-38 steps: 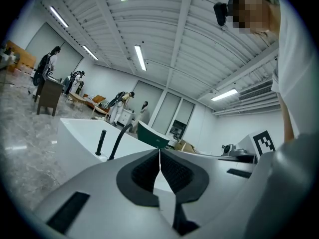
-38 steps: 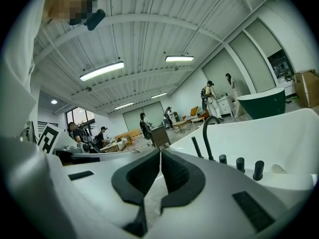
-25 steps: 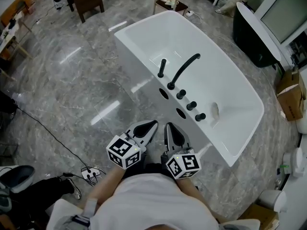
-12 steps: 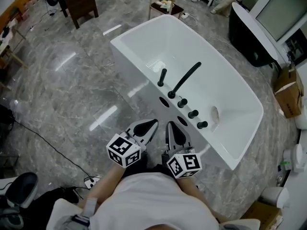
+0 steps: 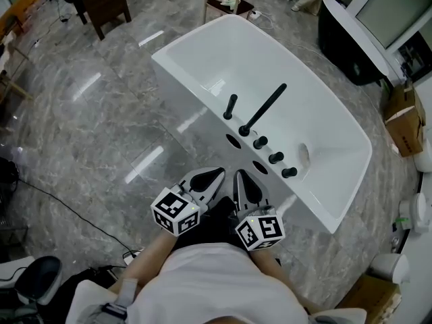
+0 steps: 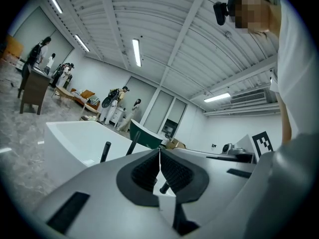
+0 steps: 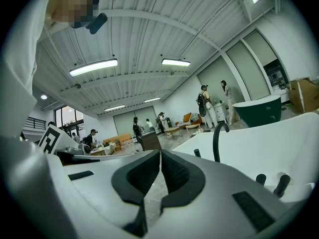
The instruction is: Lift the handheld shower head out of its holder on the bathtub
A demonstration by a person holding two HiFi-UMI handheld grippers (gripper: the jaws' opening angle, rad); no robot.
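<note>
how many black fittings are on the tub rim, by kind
handheld shower head: 1
spout: 1
knobs: 3
total: 5

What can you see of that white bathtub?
The bathtub is a glossy white, freestanding basin, oblong with rounded corners, and looks empty. It stands on a grey marbled floor, touching nothing else. Its near rim carries black fittings: an upright shower head, a long curved spout reaching over the basin, and three knobs in a row.
</note>
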